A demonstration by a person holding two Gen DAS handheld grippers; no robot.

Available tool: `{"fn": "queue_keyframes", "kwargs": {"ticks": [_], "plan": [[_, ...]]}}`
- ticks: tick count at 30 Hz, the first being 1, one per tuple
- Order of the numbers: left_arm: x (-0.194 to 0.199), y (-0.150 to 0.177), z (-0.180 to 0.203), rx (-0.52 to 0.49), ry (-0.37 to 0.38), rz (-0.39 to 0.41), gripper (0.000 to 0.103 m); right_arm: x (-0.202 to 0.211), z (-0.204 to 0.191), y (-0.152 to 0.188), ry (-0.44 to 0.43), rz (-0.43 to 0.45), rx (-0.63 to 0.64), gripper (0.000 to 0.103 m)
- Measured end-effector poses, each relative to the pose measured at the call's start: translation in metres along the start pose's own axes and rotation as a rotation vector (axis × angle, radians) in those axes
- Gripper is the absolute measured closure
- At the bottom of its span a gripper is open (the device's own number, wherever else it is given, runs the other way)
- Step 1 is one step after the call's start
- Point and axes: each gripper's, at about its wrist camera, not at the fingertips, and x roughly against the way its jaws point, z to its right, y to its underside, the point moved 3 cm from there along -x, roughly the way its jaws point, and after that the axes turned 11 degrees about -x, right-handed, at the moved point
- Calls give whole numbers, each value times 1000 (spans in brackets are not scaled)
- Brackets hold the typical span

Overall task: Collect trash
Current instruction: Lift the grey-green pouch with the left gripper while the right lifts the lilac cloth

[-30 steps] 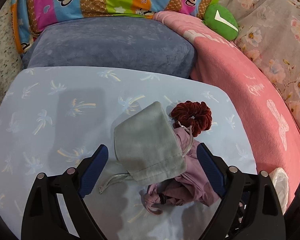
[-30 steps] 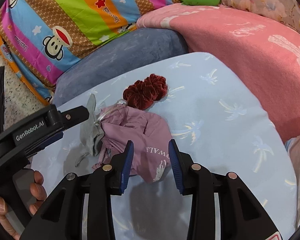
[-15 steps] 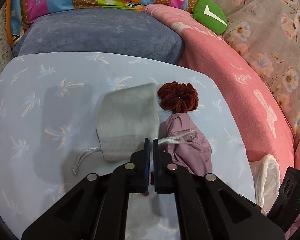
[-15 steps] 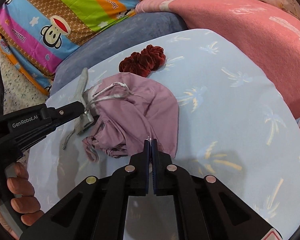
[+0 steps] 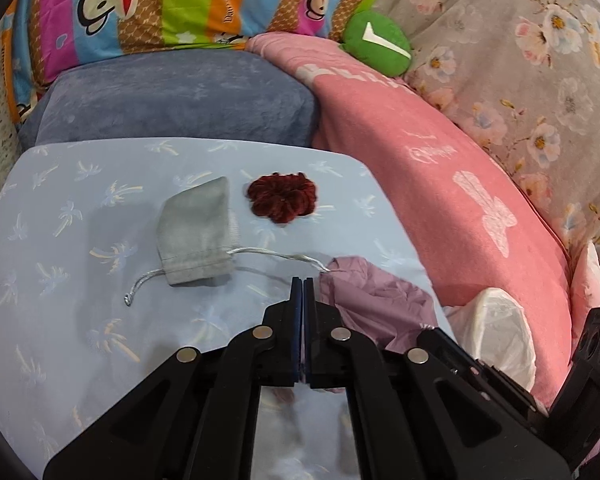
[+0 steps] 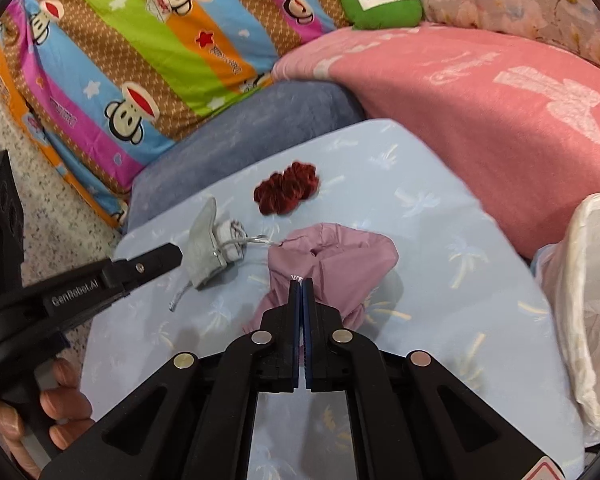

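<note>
My right hand-held gripper point(image 6: 302, 282) has its fingers pressed together on a fold of the mauve pouch point(image 6: 336, 256), which sits bunched on the pale blue table point(image 6: 440, 320) between the grey pouch point(image 6: 206, 240) and the white trash bag point(image 6: 592, 320). My left hand-held gripper point(image 5: 302, 280) is also pressed together, but I cannot tell whether it pinches anything; it sits just beside the mauve cloth. My worry is the silver drawstring point(image 5: 276, 255) running from the grey pouch to the mauve one: if I lift toward the bag, that cord could drag the grey pouch along or snag. My pinch looks thin, so the slippery cloth might slide out. The red scrunchie point(image 6: 286, 192) lies near and could get swept off.
</note>
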Motion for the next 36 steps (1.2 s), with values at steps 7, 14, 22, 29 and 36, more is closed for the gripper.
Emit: {"fn": "queue_keyframes", "kwargs": {"ticks": [7, 14, 22, 29, 36], "plan": [[7, 8, 1, 25, -29, 13, 101, 51, 14, -14, -12, 69, -26, 100], [0, 18, -40, 47, -144, 6, 32, 71, 26, -24, -34, 96, -63, 100], [-40, 15, -60, 69, -144, -56, 32, 53, 23, -38, -64, 91, -81, 100], [-70, 9, -64, 54, -139, -83, 44, 38, 17, -42, -55, 76, -69, 100], [-80, 12, -71, 73, -83, -121, 92, 25, 14, -38, -49, 53, -68, 100]]}}
